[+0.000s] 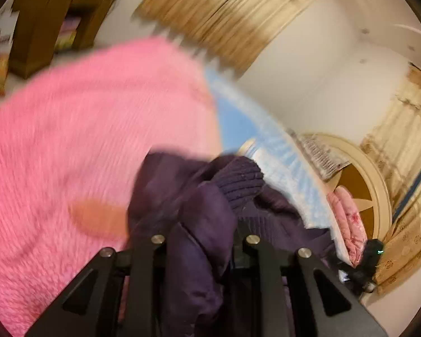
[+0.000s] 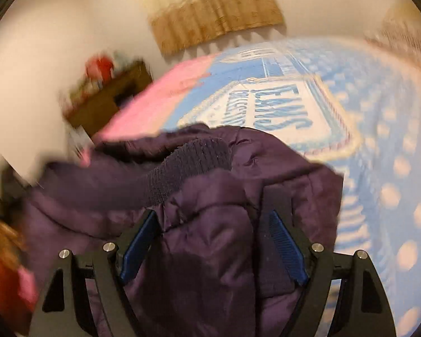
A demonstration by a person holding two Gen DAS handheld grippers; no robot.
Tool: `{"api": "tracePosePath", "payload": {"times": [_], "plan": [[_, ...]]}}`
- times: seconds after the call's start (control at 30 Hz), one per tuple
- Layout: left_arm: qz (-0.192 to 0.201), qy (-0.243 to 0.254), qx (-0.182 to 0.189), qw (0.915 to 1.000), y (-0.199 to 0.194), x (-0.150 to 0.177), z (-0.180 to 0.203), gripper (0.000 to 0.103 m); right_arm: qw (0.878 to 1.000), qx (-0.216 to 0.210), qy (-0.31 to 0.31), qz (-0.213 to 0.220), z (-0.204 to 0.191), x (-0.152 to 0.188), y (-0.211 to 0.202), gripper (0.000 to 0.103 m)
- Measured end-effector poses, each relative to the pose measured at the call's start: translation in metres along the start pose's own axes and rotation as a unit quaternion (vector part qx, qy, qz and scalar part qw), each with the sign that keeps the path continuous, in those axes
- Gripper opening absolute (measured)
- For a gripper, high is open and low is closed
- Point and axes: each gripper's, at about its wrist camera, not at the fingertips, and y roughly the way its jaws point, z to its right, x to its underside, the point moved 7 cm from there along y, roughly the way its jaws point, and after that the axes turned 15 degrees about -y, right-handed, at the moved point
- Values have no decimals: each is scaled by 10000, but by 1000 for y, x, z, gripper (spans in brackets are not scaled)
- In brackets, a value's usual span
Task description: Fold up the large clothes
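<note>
A dark purple padded jacket (image 1: pixel 199 219) with a ribbed knit cuff (image 1: pixel 240 179) fills the lower middle of both views. My left gripper (image 1: pixel 202 233) is shut on a bunched fold of the jacket. In the right wrist view the jacket (image 2: pixel 210 252) bulges between the blue pads (image 2: pixel 286 247), and my right gripper (image 2: pixel 213 216) is shut on it, with the ribbed cuff (image 2: pixel 188 165) just beyond. The fingertips are buried in the fabric in both views. Both frames are blurred by motion.
A pink fuzzy blanket (image 1: pixel 84 146) and a blue printed bedsheet (image 2: pixel 365 140) cover the bed under the jacket. A wooden shelf (image 1: pixel 50 28) stands by the wall. A folded pink quilt (image 1: pixel 348 219) and a round cream headboard (image 1: pixel 376 185) are at the right.
</note>
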Motion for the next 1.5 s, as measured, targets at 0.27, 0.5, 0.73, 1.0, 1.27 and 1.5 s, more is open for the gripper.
{"api": "tracePosePath", "payload": {"times": [0.27, 0.5, 0.73, 1.0, 1.27, 1.5], "plan": [[126, 420, -201, 9988, 4, 18, -4, 29, 9993, -175, -309, 107, -8, -16, -31, 82], [612, 564, -368, 9958, -13, 25, 7, 24, 9915, 320, -1147, -529, -41, -15, 20, 35], [1224, 779, 67, 9894, -63, 26, 53, 22, 9900, 513, -1143, 641, -65, -37, -66, 22], [1598, 830, -62, 9836, -32, -43, 90, 22, 9691, 1553, -1548, 1129, -58, -117, -68, 22], [602, -454, -803, 9939, 100, -58, -29, 34, 9734, 1975, -1142, -189, 21, -59, 76, 26], [339, -735, -781, 9937, 104, -54, -43, 40, 9804, 1780, -742, -403, 38, -63, 77, 51]]}}
